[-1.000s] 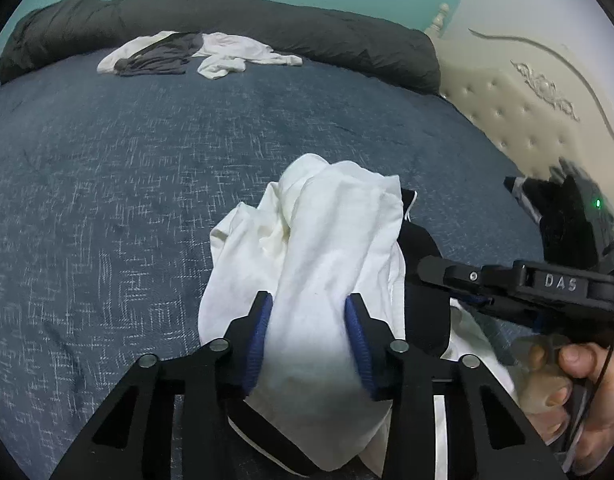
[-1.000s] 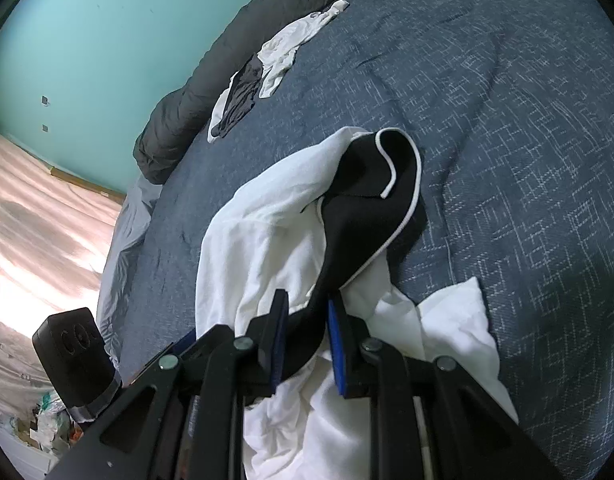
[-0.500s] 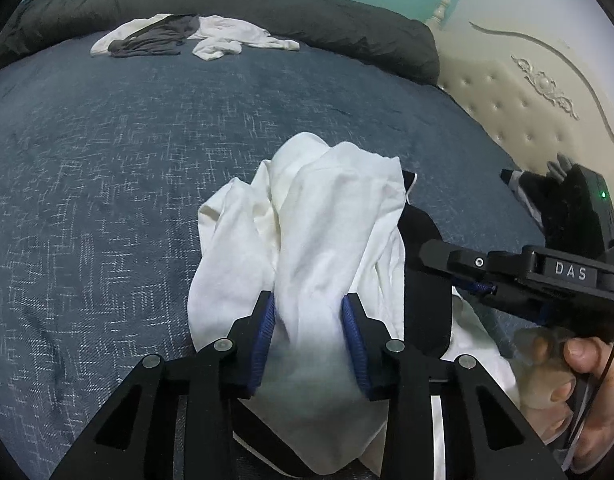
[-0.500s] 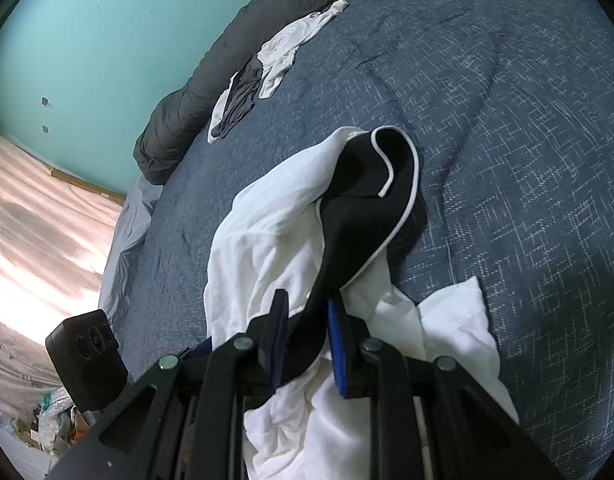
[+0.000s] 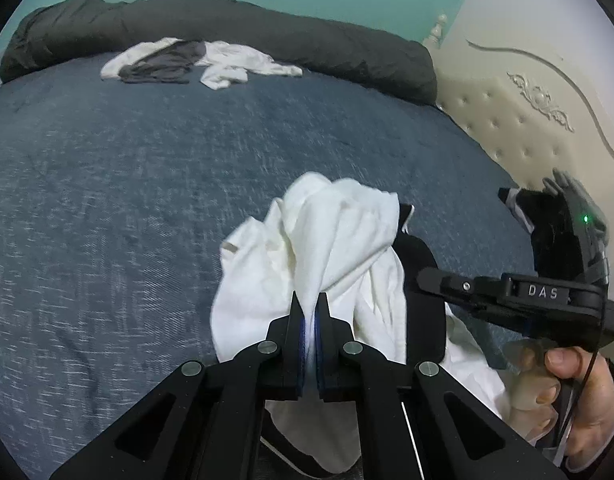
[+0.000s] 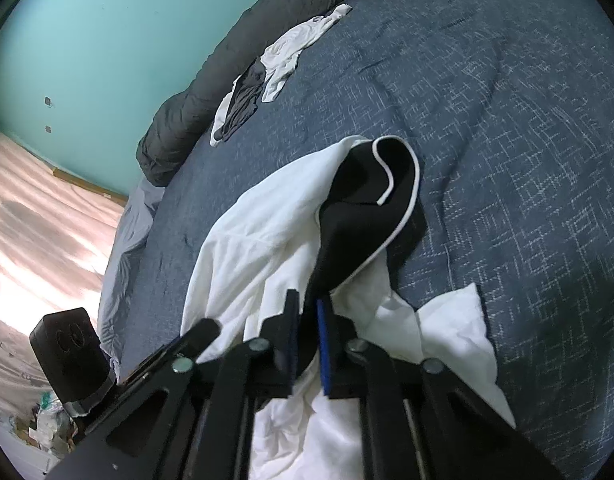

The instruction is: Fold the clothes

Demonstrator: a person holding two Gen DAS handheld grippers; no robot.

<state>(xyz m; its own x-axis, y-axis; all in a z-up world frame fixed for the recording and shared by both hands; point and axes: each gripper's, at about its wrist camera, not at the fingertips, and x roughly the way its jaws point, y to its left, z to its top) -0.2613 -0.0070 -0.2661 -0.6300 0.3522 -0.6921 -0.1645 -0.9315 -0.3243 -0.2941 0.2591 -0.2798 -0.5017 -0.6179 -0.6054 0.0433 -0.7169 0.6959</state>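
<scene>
Crumpled white garment (image 5: 327, 248) with black, white-piped panel (image 6: 371, 208) heaped on blue bed cover (image 5: 127, 200). Left claw (image 5: 309, 320) pressed together, pinching a white fold rising straight ahead of it. Right claw (image 6: 307, 328) clamped on the black panel's near end, white cloth spilling beneath and to both sides. Second clothes pile (image 5: 195, 64) far off, beside dark rolled duvet (image 5: 267, 28).

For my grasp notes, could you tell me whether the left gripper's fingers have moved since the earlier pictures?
Yes. The left gripper has closed: its fingers, earlier wide apart against its own frame, now pinch a thin fold of the white garment.
</scene>
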